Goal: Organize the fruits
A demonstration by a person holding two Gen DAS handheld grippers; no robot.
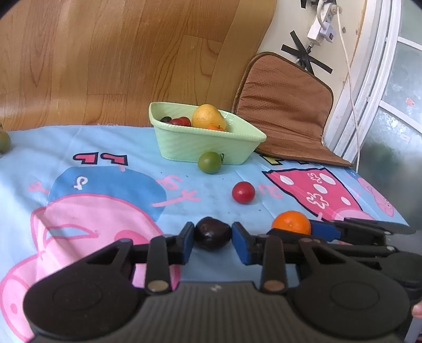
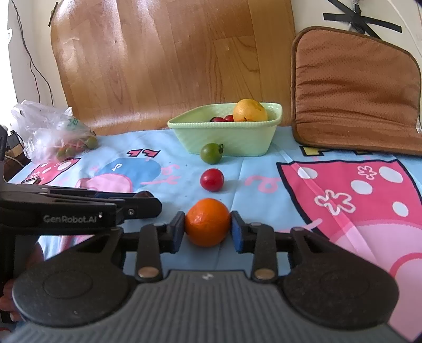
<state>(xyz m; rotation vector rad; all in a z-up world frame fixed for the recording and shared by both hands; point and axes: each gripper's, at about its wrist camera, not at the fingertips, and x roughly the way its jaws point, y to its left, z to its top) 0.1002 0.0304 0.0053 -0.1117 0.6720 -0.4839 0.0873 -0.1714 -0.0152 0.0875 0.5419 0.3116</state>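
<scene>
My left gripper [image 1: 213, 234] is shut on a dark, nearly black fruit [image 1: 212, 233] that rests on the blue cartoon cloth. Just to its right, my right gripper [image 2: 207, 229] has both blue pads pressed on an orange [image 2: 207, 223], which also sits on the cloth. Beyond them lie a red tomato [image 2: 211, 180] and a green tomato [image 2: 211, 153], in a line toward the pale green basket [image 2: 229, 137]. The basket holds a large yellow-orange fruit [image 2: 250, 110], some small red tomatoes and a dark one.
A brown cushion [image 2: 353, 87] leans against the wall to the right of the basket. A plastic bag with small fruits [image 2: 52, 132] lies at the far left. A wooden board stands behind the table. A power strip and cable [image 1: 324, 23] hang at the right.
</scene>
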